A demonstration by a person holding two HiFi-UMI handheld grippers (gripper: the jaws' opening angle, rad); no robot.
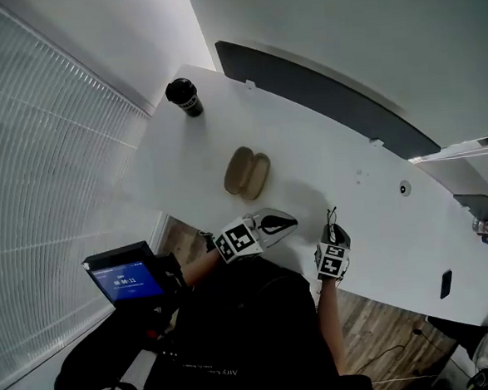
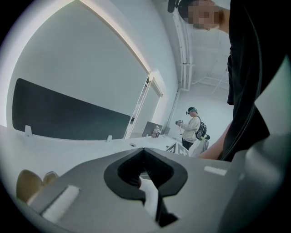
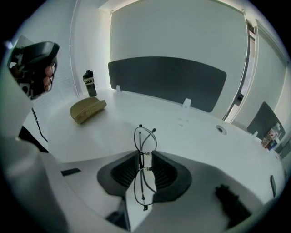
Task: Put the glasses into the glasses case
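Observation:
The tan glasses case [image 1: 247,173] lies open on the white table [image 1: 324,155]; it also shows at far left in the right gripper view as the case [image 3: 87,109] and at the lower left edge in the left gripper view as the case [image 2: 28,184]. Thin wire-framed glasses [image 3: 145,140] stand upright on edge, pinched at the bridge by my right gripper [image 3: 145,154], which hovers above the table's near edge. In the head view the right gripper [image 1: 333,227] sits right of the left gripper [image 1: 273,224]. The left gripper [image 2: 143,152] is shut and empty, held level near the case.
A black bottle [image 1: 184,97] stands at the table's far left corner. A dark panel [image 1: 320,93] runs along the far edge. A round grommet [image 1: 404,189] and a small dark object [image 1: 445,284] lie to the right. A person [image 2: 193,128] stands far off.

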